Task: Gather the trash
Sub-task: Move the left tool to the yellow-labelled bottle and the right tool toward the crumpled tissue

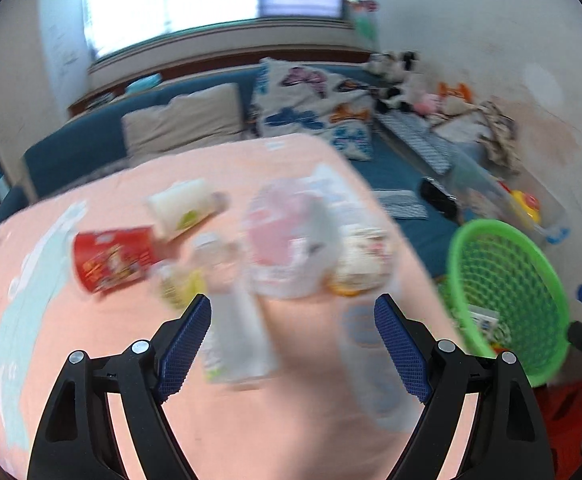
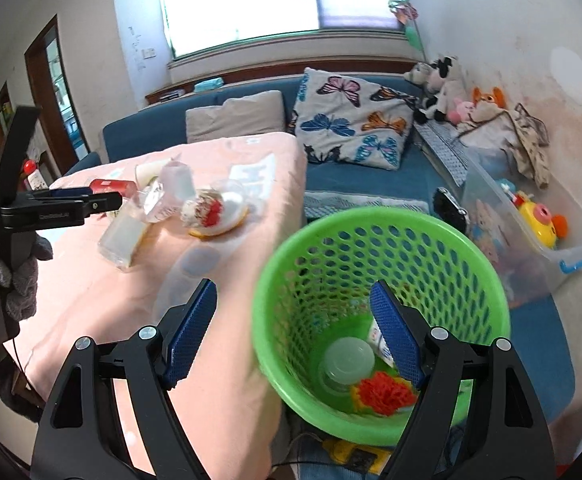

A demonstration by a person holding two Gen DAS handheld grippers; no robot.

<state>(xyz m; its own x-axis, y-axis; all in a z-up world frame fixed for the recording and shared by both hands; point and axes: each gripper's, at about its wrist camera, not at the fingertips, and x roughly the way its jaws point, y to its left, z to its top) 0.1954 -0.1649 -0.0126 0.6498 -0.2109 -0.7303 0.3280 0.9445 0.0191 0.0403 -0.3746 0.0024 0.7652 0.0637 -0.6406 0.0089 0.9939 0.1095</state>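
Inside the green basket (image 2: 379, 240), a clear cup (image 2: 347, 362) and red wrapper (image 2: 385, 394); both grippers wide apart, empty.

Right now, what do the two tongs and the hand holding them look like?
Both tongs, left and right, have black plastic arms with triangular cut-outs, silver round rivets and blue textured pads. The right wrist view shows the left handle, black with small white lettering, and a grey knitted glove.

No legible text — red packet (image 1: 113, 258) print too blurred.
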